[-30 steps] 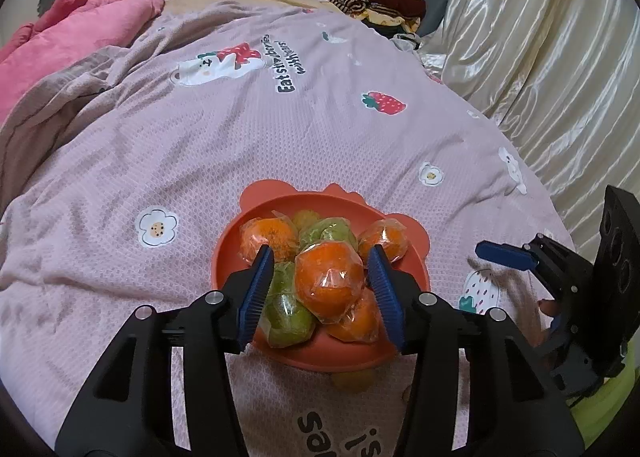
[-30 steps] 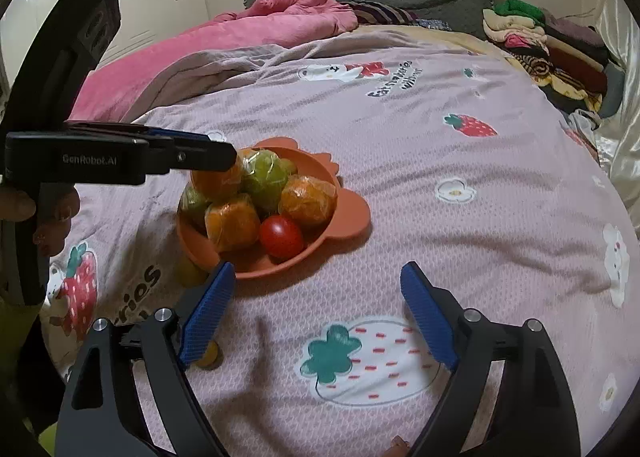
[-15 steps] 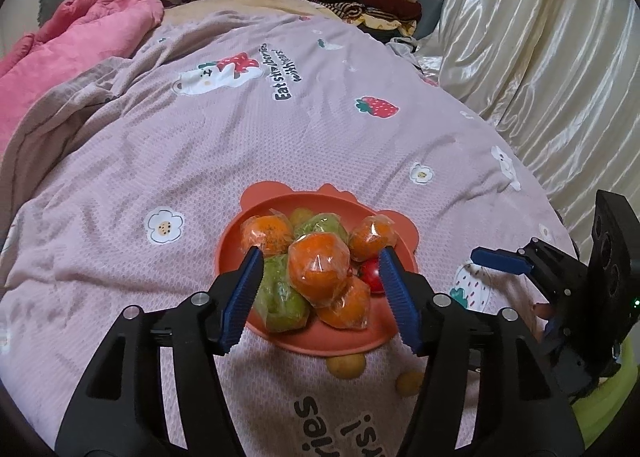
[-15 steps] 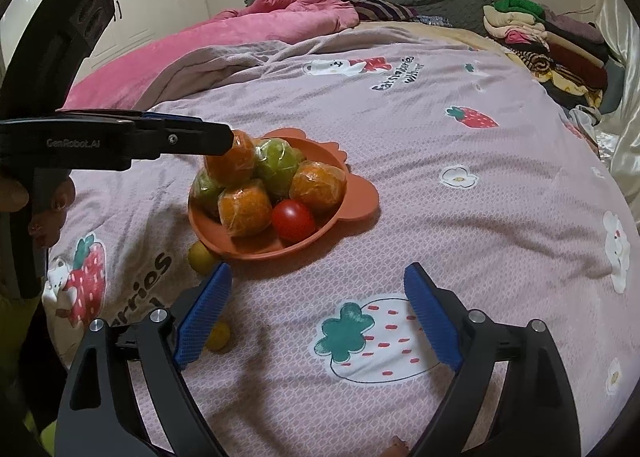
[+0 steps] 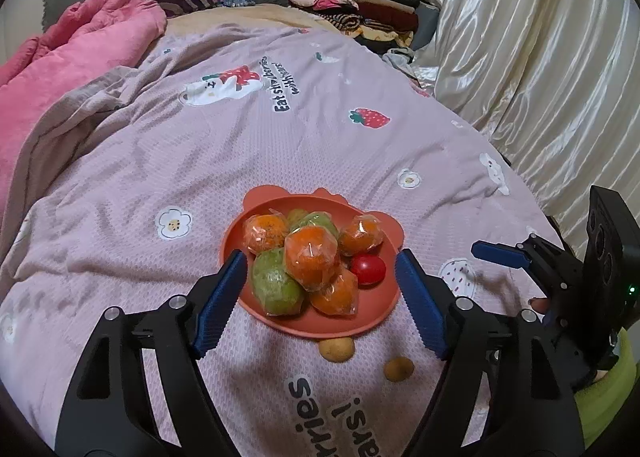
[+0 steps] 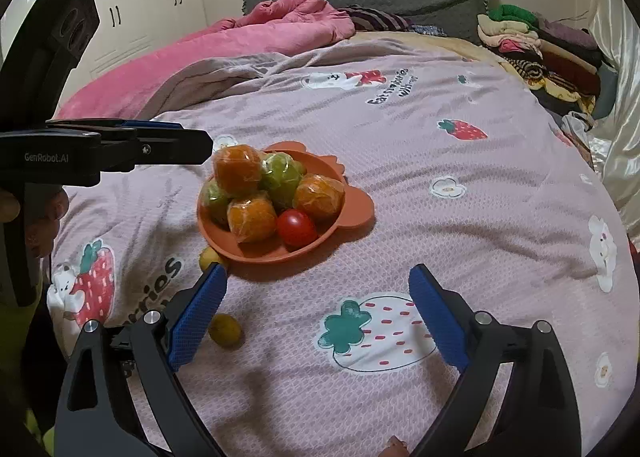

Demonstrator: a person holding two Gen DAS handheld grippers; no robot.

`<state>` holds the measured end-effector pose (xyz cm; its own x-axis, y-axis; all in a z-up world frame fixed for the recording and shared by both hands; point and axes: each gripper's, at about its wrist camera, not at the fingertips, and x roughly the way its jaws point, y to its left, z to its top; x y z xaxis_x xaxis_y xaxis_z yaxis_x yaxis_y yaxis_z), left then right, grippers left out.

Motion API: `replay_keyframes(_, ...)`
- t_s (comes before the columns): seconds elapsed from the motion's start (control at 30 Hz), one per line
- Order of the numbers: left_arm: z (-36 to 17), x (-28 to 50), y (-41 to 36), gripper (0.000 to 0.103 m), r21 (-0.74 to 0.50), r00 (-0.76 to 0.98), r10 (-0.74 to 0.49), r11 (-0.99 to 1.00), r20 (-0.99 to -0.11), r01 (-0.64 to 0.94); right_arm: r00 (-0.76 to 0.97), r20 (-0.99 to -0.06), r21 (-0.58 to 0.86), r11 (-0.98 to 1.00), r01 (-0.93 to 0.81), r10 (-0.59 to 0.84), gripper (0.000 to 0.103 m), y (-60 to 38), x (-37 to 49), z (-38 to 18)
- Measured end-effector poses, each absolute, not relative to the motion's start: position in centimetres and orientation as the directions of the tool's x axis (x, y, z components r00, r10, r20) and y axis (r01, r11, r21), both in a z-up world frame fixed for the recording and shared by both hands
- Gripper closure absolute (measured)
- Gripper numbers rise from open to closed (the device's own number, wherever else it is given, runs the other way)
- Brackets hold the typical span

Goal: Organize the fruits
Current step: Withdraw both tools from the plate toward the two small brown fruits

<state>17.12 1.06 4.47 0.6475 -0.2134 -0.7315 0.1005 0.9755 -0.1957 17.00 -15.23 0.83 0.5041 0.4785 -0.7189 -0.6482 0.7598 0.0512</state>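
Left wrist view: both grippers' fingers (image 5: 218, 299) gape empty; bowl (image 5: 280, 319) half-hides 1 yellow fruit (image 5: 336, 349).

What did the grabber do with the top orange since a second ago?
The left gripper let go of the top orange: its jaws have just been opening and it pulled back and up, leaving the orange on the pile in the bowl. The right gripper has been opening a little too, with nothing between its jaws. The bowl, the tomato and the two small yellow fruits stayed put.

Home bedroom; bed (image 6: 400, 161); wardrobe (image 6: 132, 17); folded clothes (image 6: 532, 41)
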Motion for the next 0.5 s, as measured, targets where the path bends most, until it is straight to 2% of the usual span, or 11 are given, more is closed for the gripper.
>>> replay_keyframes(0.27, 4.7, 16.0, 1.3, 0.021, -0.193, 0.658, -0.202, 0.977, -0.726, 0.087, 0.504, -0.718, 0.042, 0.752, -0.658, 0.48, 0.011, -15.1, 16.1, 1.2)
replay_keyframes(0.5, 5.0, 15.2, 1.4, 0.017, -0.19, 0.663, -0.191, 0.979, -0.724, 0.074, 0.503, -0.716, 0.039, 0.747, -0.664, 0.484, 0.011, -15.0, 15.4, 1.5)
